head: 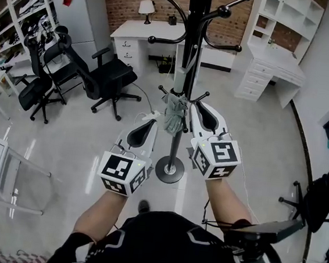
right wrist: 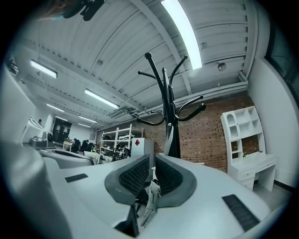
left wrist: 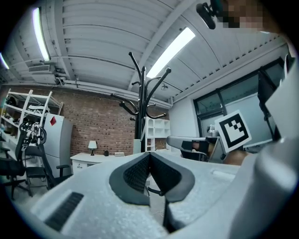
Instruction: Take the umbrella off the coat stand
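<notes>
Hanging from a low hook on the coat stand (head: 197, 26), the folded grey umbrella (head: 173, 116) sits between the two pairs of tongs, just ahead of their tips. It hangs closer to the right pair. It is probably kept on that short lower peg because the peg is within easy reach. Both pairs are raised toward it from either side of the pole, which suggests an approach to lift it clear, not a grasp already made. The left tongs (left wrist: 148, 156) are pressed together at the tips with nothing caught in them; only floor and a dark cable show through the hollow beneath the pads. The right tongs (right wrist: 152, 161) are all but closed, with a thin slit between the ribbed pads. Grey umbrella fabric shows in the opening lower down. By my reading it hangs just beyond the pads and is not pinched by them, so the umbrella is not yet taken. The right pair would need to spread before it could take hold.
</notes>
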Motion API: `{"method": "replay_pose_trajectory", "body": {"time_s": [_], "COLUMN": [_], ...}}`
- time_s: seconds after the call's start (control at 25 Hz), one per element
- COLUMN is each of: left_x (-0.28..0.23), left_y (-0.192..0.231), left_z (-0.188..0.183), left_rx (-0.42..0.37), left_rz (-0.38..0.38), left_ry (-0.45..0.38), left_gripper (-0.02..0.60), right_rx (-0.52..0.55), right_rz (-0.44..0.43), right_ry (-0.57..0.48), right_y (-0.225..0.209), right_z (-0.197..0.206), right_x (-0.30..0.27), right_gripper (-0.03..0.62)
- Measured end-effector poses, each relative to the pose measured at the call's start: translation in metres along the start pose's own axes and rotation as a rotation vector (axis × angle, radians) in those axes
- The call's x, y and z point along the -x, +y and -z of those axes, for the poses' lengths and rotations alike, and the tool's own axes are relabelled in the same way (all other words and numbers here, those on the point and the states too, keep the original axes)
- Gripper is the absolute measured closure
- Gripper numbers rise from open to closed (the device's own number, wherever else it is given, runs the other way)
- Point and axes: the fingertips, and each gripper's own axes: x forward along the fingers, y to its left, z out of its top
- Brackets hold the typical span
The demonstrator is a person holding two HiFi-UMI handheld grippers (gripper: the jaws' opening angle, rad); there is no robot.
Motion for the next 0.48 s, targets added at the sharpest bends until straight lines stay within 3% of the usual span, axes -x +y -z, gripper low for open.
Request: {"method": "replay_pose_trajectory", "body": {"time_s": [0.24,0.36,0.48], "left_x": [-0.018,-0.027,-0.033], "left_y": [0.019,0.026,0.038], "left_z": [-0.010,-0.014,-0.016], "left_rx": [-0.005,-0.011,-0.009], "left_rz": [0.046,0.072,0.091], "left_ry": [-0.009,-0.009,-0.012], "left_gripper": [0.575,0.575,0.575], "right_rx": [0.016,0.006,-0.003], "right_rz": [0.072,0.109,0.148], "right_ry": [-0.005,-0.002,0.012], "right_y": [-0.002,-0.009,-0.014], "right_z": [-0.007,-0.010,-0.007], "right_x": [-0.028,-0.041,-0.056], "right_gripper": [0.585,0.488,0.488]}}
